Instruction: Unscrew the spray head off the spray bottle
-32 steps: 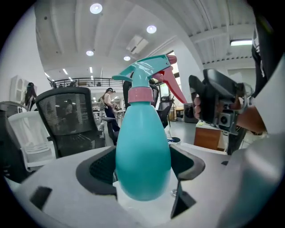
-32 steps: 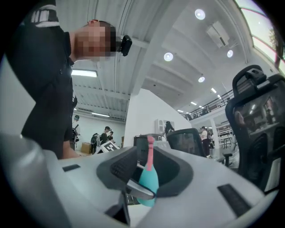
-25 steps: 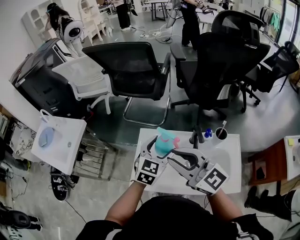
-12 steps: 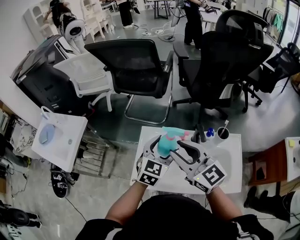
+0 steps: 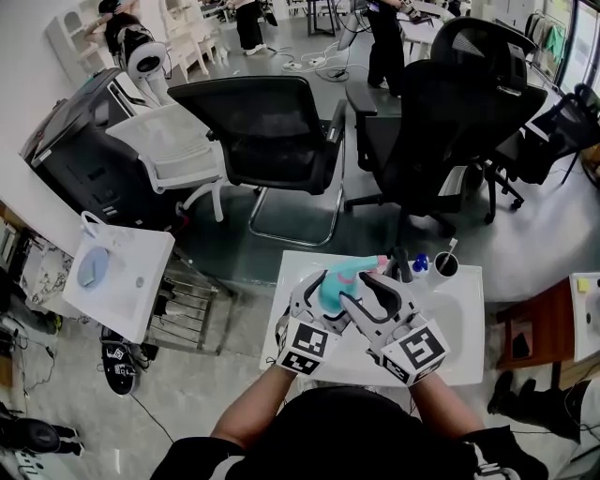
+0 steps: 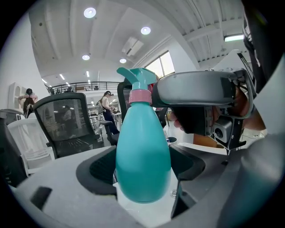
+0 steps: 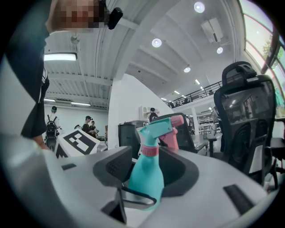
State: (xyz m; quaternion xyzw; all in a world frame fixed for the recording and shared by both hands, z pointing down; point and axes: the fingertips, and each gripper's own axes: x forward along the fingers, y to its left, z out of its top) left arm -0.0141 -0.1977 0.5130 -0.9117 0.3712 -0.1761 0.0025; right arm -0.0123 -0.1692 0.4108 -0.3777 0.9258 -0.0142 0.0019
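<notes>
Left gripper clenches the teal spray bottle by its body, toward 10 o'clock on the tabletop. Right gripper, its jaws just opening, is released and flanks the neck under the spray head.

You're in a large open-plan office. Black mesh office chairs and a white chair stand on a smooth grey floor just past your small white counter. Further back, people stand among desks, and cables trail over the floor. The claw cameras show you a high white ceiling with round recessed lights, a railed upper gallery and tall windows.
</notes>
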